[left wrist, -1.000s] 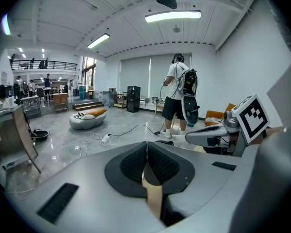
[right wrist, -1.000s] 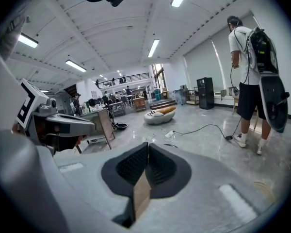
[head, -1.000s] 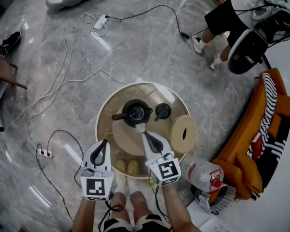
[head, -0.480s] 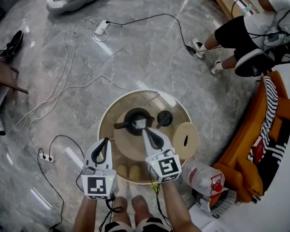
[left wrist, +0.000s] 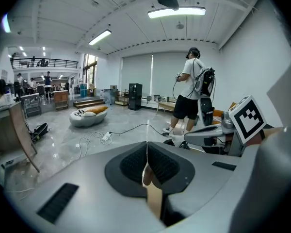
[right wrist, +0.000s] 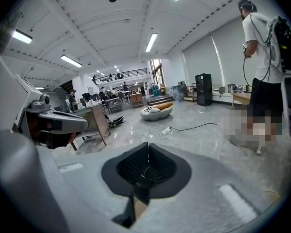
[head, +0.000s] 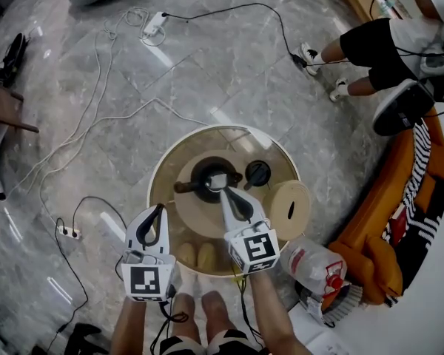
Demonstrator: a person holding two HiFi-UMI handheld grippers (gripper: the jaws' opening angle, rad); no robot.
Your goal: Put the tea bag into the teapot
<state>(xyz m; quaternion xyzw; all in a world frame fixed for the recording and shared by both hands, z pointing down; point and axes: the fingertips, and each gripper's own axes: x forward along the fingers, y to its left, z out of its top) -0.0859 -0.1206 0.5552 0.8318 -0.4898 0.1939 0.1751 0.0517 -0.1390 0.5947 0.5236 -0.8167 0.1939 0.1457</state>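
A black teapot (head: 199, 174) with its side handle to the left stands open on a round pale tray (head: 194, 217) on the glass table. Its black lid (head: 257, 173) lies just to the right. My right gripper (head: 220, 191) is shut on a white tea bag (head: 217, 181), which hangs right over the pot's mouth. In the right gripper view only a thin thread shows between the closed pads (right wrist: 157, 165). My left gripper (head: 160, 209) hovers at the table's left front edge, shut and empty, with its pads (left wrist: 157, 161) pressed together.
A round wooden disc (head: 290, 205) with a slot lies at the table's right edge. Two pale yellow lumps (head: 195, 255) sit near the front rim (head: 154, 177). A plastic bag (head: 316, 266) and an orange sofa (head: 399, 198) stand to the right. Cables (head: 96, 117) cross the floor. A person (head: 385, 39) stands beyond.
My right gripper has carried the tea bag forward and down, from short of the pot to over its mouth. The left gripper has drifted a little lower.
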